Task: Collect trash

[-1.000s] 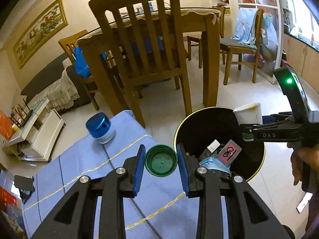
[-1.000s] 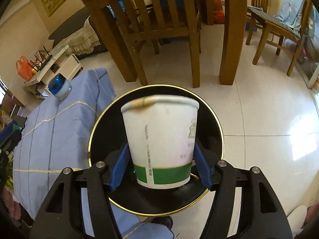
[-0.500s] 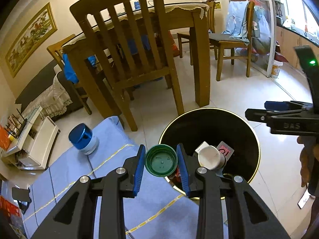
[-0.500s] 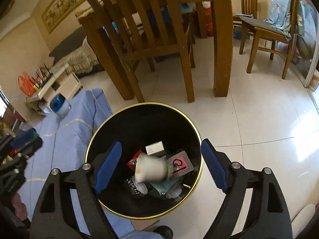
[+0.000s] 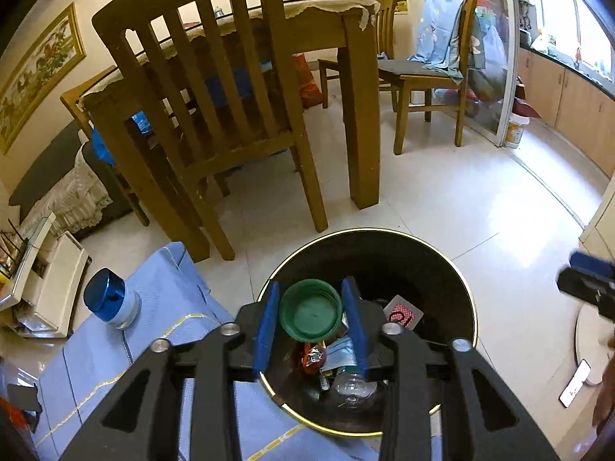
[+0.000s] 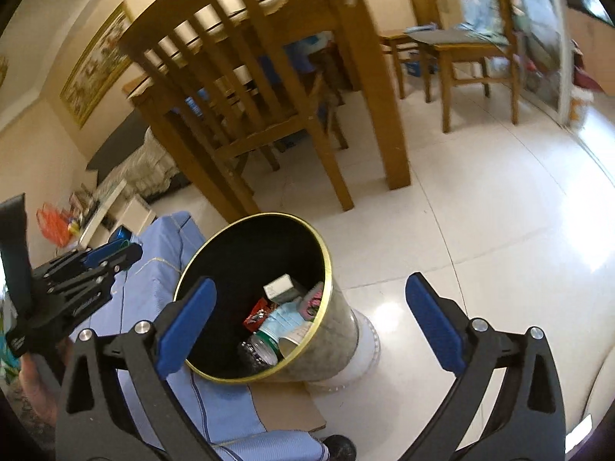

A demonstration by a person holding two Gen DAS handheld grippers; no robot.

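Note:
My left gripper point(image 5: 310, 319) is shut on a green round lid point(image 5: 310, 314) and holds it over the near rim of the black bin with a gold rim point(image 5: 457, 280). The bin holds a playing card point(image 5: 402, 313), a face mask, a red wrapper and a clear bottle. In the right wrist view my right gripper point(image 6: 311, 319) is open and empty, pulled back to the right of the bin point(image 6: 326, 265). The white paper cup point(image 6: 292, 342) lies inside the bin. The left gripper point(image 6: 115, 255) shows at the left there.
A blue-capped jar point(image 5: 111, 303) stands on the blue cloth point(image 5: 161, 299) left of the bin. A wooden chair point(image 5: 215, 115) and dining table point(image 5: 357, 107) stand close behind the bin. A phone point(image 5: 572, 384) lies on the tiled floor at right.
The paper cup left my right gripper and dropped into the bin; the right gripper opened and drew back right. My left gripper carried the green lid rightward over the bin.

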